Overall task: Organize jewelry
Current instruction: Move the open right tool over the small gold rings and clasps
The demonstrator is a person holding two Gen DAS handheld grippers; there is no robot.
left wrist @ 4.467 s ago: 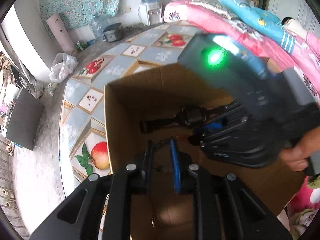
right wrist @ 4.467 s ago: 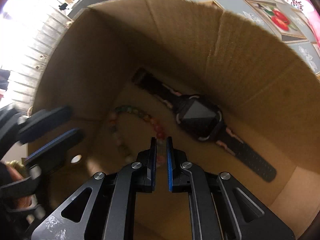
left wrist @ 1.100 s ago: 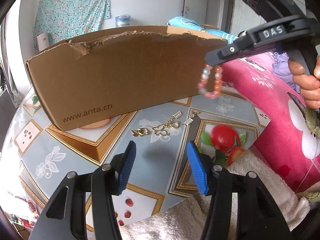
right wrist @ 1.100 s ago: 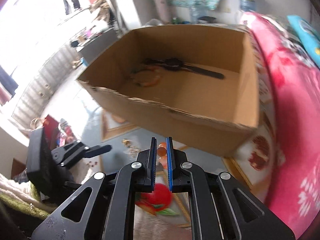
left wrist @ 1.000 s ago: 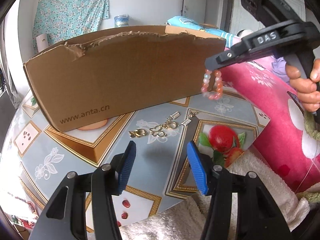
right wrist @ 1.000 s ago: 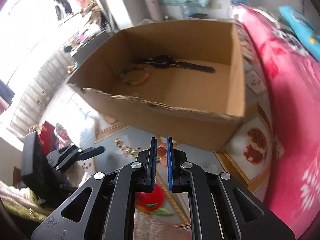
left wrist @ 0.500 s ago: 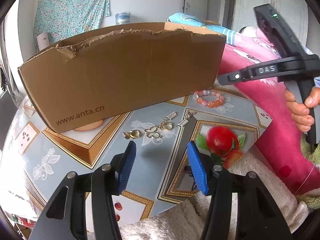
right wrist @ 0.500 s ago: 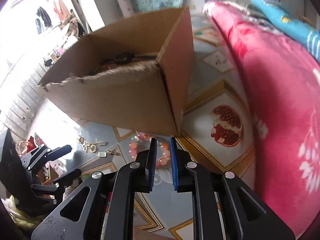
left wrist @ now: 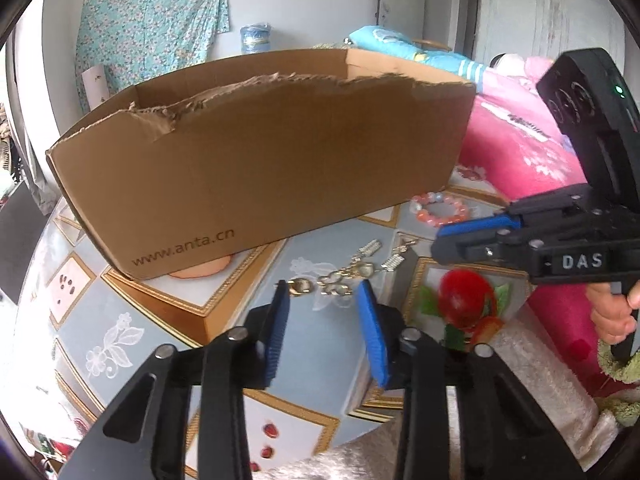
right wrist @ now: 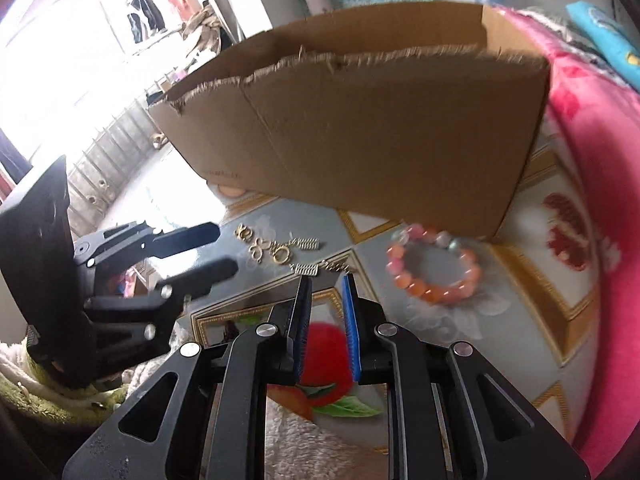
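— Cardboard first: is the box where it was?

— Yes, it sits on the tiled tabletop as before, torn rim toward both cameras. What has changed is the bracelet. A second ago it dangled from the right claw in front of the box; half a second ago it was already lying on the tabletop, and it lies there now, flat, just beside the box's near right corner.

— And the right claw?

— Let go. Its blue pads stand a narrow way apart with nothing between them, and it has drawn back and swung left, so its tips hang over the tabletop near the gold chain. In the left view the bracelet shows just past that claw's tips.

— The left claw?

— Wide, holding nothing. It has come closer to the chain than it was, and the links now sit just ahead of its tips. I cannot tell whether it touches them.

— Any writing?

— "www.anta.cn" is printed low on the box's front wall. "DAS" shows in white letters on the side of the right tool. A green light glows on the black housing above it.

— Anything else near?

— Pink bedding along the tabletop's right edge.
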